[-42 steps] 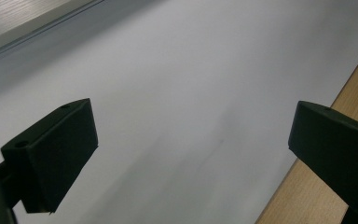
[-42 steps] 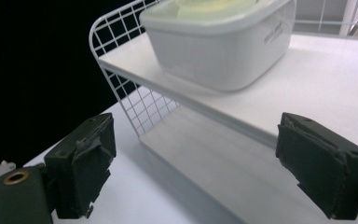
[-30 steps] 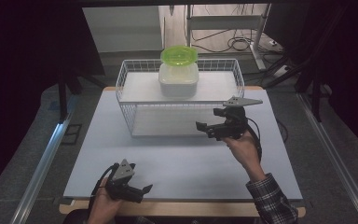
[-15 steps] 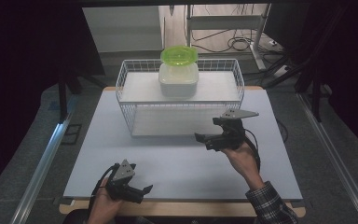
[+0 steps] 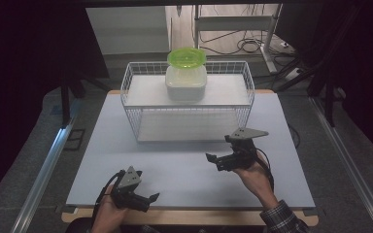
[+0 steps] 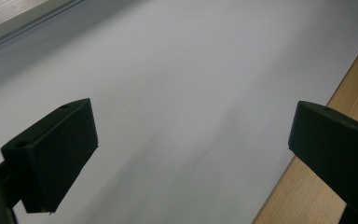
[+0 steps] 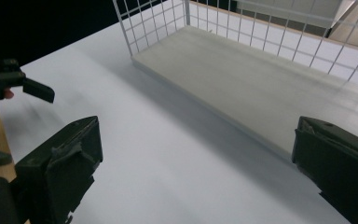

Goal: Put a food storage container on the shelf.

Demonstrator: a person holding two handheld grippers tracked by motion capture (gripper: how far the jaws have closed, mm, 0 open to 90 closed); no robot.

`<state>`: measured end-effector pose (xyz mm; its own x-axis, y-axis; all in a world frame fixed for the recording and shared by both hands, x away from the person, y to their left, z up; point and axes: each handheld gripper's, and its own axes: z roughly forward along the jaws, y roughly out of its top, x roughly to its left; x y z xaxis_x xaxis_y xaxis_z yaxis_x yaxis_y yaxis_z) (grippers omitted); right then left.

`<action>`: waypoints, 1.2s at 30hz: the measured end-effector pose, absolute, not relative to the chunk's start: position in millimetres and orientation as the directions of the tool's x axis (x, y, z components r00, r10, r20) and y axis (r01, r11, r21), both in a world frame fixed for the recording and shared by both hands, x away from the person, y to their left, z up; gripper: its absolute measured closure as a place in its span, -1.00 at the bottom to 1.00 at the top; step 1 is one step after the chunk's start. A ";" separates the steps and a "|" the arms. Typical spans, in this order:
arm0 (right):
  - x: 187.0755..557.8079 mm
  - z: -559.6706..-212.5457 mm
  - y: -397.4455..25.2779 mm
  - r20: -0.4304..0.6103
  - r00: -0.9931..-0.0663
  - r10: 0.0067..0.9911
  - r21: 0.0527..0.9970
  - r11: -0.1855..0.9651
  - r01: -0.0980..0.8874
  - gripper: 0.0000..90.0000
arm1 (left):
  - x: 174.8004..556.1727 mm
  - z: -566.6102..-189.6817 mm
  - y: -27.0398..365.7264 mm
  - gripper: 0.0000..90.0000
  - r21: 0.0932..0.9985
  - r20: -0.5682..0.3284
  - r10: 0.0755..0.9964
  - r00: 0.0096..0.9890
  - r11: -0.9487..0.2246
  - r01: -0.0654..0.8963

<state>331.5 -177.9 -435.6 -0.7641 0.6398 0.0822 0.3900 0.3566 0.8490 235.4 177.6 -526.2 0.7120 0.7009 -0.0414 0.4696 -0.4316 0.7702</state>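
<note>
1. My right tongs (image 5: 217, 158) hung above the bare white counter (image 5: 184, 167), just in front of the wire basket (image 5: 187, 104), with both jaws spread wide and nothing between them.
2. My left tongs (image 5: 145, 199) sat low at the near edge of the counter, jaws also wide apart and empty; in the left gripper view the wooden lip (image 6: 307, 196) of the counter ran just under the right-hand jaw.
3. Between my two tongs the white surface lay open, with room to move either way along the front.
4. The basket's front wire wall stood between my right tongs and the pale board (image 7: 261, 88) on the basket's floor; in the right gripper view the near corner post rose at the upper left.
5. The white container (image 5: 186, 82) with its green lid (image 5: 186, 57) stood on the upper shelf of the basket, near the middle of the back, well apart from both tongs.
6. Beyond the counter's left and right edges ran metal rails (image 5: 46, 167) on the floor, and dark screens closed the sides.
</note>
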 end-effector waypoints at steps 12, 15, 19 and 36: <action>313.8 -457.2 -206.6 0.106 -0.742 0.662 0.849 0.328 0.414 -0.95 | 236.1 -527.1 177.7 -0.98 0.771 -0.042 0.701 0.712 -0.431 0.469; 311.4 -462.6 -212.9 0.111 -0.735 0.669 0.848 0.323 0.421 -0.95 | 236.3 -527.4 177.6 -0.98 0.771 -0.043 0.701 0.712 -0.430 0.470; 310.0 -471.3 -219.2 0.110 -0.732 0.672 0.842 0.329 0.427 -0.95 | 236.4 -527.7 177.6 -0.98 0.771 -0.043 0.701 0.712 -0.430 0.470; 302.1 -493.9 -232.1 0.066 -0.711 0.700 0.802 0.386 0.455 -0.96 | 237.2 -529.5 177.5 -0.99 0.764 -0.046 0.697 0.715 -0.436 0.475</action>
